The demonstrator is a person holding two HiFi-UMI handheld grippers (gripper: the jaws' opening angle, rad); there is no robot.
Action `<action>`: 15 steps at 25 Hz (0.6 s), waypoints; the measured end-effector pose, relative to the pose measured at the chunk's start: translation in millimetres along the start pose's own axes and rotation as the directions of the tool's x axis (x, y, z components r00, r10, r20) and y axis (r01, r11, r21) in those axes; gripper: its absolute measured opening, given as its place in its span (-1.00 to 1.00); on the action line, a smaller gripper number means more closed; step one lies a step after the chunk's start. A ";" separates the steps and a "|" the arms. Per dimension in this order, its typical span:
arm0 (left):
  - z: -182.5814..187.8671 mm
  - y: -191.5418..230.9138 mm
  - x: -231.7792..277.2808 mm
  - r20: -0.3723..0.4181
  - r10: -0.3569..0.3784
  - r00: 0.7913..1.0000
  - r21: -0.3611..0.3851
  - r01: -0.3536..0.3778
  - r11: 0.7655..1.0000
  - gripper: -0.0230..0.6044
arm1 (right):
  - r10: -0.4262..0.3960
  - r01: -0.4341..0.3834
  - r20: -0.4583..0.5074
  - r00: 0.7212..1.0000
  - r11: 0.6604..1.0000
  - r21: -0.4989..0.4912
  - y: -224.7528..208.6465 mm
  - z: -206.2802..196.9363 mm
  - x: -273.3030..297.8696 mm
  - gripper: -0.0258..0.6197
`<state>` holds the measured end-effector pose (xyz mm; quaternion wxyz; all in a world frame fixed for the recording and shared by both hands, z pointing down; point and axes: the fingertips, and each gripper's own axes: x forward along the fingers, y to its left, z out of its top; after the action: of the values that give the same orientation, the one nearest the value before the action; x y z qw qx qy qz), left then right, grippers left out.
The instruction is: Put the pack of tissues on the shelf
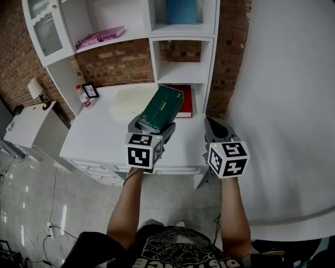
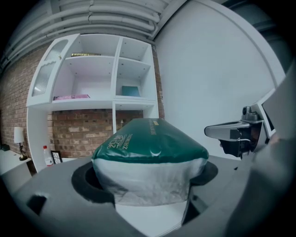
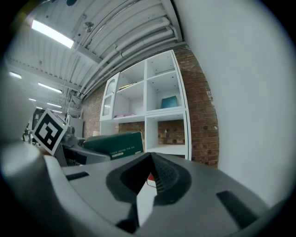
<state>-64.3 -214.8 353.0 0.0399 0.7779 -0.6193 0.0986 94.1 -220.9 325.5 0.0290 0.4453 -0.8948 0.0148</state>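
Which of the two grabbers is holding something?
The left gripper: its jaws are clamped on the green pack of tissues. The right gripper is shut, with nothing between its jaws.

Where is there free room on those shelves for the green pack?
The cubby with bare brick behind, between the teal box above and the red book below, is empty. The long shelf is free right of the pink book. The pack in the left tool should fit either. The desk's back left corner is crowded: bottle, frame.
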 end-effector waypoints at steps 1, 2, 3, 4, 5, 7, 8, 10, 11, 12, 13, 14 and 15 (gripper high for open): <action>0.6 -0.5 1.6 0.000 0.000 1.000 0.001 0.000 1.000 0.56 | 0.004 -0.004 0.001 1.000 1.000 -0.002 -0.7 0.1 1.7 -0.91; 1.3 -0.6 3.3 0.001 0.001 1.000 0.000 -0.001 1.000 0.56 | 0.009 -0.009 0.000 1.000 1.000 -0.004 -1.1 0.2 3.6 -0.91; 2.0 -0.4 5.1 0.003 0.001 1.000 -0.002 -0.001 1.000 0.56 | 0.013 -0.013 0.000 1.000 1.000 -0.006 -1.4 0.1 5.9 -0.91; 2.7 0.1 7.1 0.004 0.000 1.000 -0.003 0.000 1.000 0.56 | 0.017 -0.017 -0.001 1.000 1.000 -0.008 -1.7 -0.1 8.5 -0.91; 3.3 0.9 9.2 0.005 0.000 1.000 -0.002 0.000 1.000 0.56 | 0.020 -0.020 -0.002 1.000 1.000 -0.010 -1.9 -0.5 11.3 -0.91; 4.8 3.2 14.2 0.008 0.002 1.000 0.003 -0.002 1.000 0.56 | 0.027 -0.027 -0.002 1.000 1.000 -0.015 -3.0 -1.2 17.5 -0.91; 5.9 4.6 17.4 0.009 0.003 1.000 0.006 -0.003 1.000 0.56 | 0.030 -0.030 -0.001 1.000 0.999 -0.017 -4.1 -1.1 21.0 -0.91; 8.8 7.6 25.9 0.014 0.001 1.000 0.011 -0.001 1.000 0.56 | 0.033 -0.033 0.000 0.999 0.999 -0.021 -7.0 -0.2 29.6 -0.91; 10.5 9.7 31.0 0.017 -0.002 1.000 0.011 0.001 1.000 0.56 | 0.035 -0.035 -0.001 0.999 0.999 -0.023 -8.3 0.4 34.7 -0.91; 12.1 12.3 36.5 0.020 -0.004 1.000 0.010 0.003 1.000 0.56 | 0.036 -0.036 -0.002 0.999 0.999 -0.025 -9.6 1.0 40.3 -0.91; 13.6 15.2 42.6 0.022 -0.005 1.000 0.009 0.005 1.000 0.56 | 0.037 -0.037 -0.004 0.999 0.999 -0.028 -11.1 1.6 46.6 -0.91; 14.8 18.4 49.2 0.023 -0.007 1.000 0.008 0.007 1.000 0.56 | 0.038 -0.038 -0.005 0.999 0.999 -0.032 -12.8 2.1 53.5 -0.91; 15.8 21.5 56.2 0.023 -0.010 1.000 0.008 0.010 1.000 0.56 | 0.038 -0.038 -0.005 0.999 0.999 -0.036 -14.7 2.7 60.8 -0.91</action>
<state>-71.6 -276.4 347.7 0.0300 0.7824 -0.6153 0.0917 69.2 -278.3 326.8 0.0388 0.4274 -0.9032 0.0004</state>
